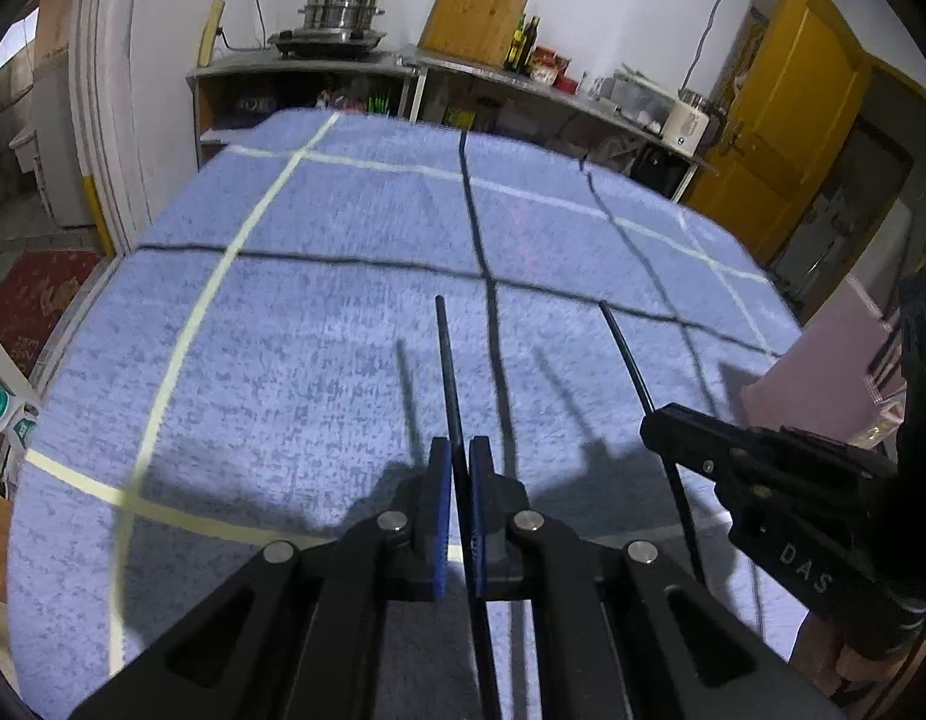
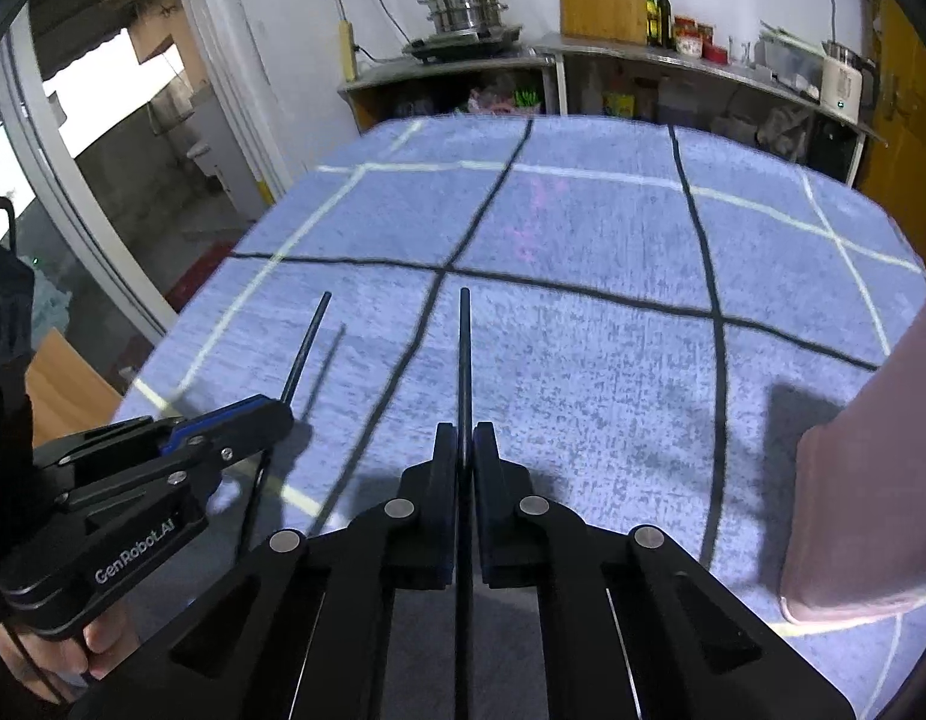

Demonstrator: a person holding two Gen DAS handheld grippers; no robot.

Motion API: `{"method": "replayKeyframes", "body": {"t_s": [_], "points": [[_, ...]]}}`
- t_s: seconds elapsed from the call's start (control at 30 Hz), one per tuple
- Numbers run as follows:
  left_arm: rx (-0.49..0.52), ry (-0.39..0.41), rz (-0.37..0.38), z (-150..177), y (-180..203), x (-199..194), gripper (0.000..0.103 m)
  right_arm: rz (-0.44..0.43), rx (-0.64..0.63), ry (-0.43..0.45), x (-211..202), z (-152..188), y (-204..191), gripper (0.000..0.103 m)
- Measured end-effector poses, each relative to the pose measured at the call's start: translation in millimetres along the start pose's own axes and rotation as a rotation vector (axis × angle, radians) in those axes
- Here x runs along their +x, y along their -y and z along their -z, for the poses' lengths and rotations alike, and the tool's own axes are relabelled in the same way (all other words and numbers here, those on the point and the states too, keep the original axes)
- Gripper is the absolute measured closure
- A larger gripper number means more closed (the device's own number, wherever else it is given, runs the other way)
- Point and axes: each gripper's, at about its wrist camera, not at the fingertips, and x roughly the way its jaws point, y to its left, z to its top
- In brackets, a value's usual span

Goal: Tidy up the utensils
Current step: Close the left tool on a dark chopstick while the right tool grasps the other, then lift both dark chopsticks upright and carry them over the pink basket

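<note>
- Left wrist view: left gripper fingers pinch one black chopstick above the worktop; pink holder stands at the right edge.
- Right wrist view: right gripper fingers clamp a second chopstick; best keep both sticks level while carrying them holderward.

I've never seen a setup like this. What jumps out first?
Two black grippers held side by side, each pinching a thin dark chopstick: the left gripper holds one chopstick, the right gripper holds another chopstick. Beneath them spreads a blue cloth with a grid of lines, a pink container at its right edge.
</note>
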Motion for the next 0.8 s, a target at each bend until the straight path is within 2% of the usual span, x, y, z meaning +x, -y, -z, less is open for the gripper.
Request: {"method": "replayKeyframes", "body": {"t_s": [0.2, 0.47, 0.8], "points": [[0.020, 0.060, 0.034, -5.2, 11.6, -41.3, 0.097, -0.009, -0.014, 0.084, -50.3, -0.5, -10.4, 0.098], [0.070, 0.141, 0.075, -11.2, 36.1, -95.7, 0.098, -0.006, 0.005, 0.181, -115.7, 6.3, -5.5, 0.098], [0.134, 0.167, 0.124, -9.0, 66.4, -130.6, 0.098, 0.007, 0.043, 0.230, -161.4, 24.0, 5.7, 0.098]]}}
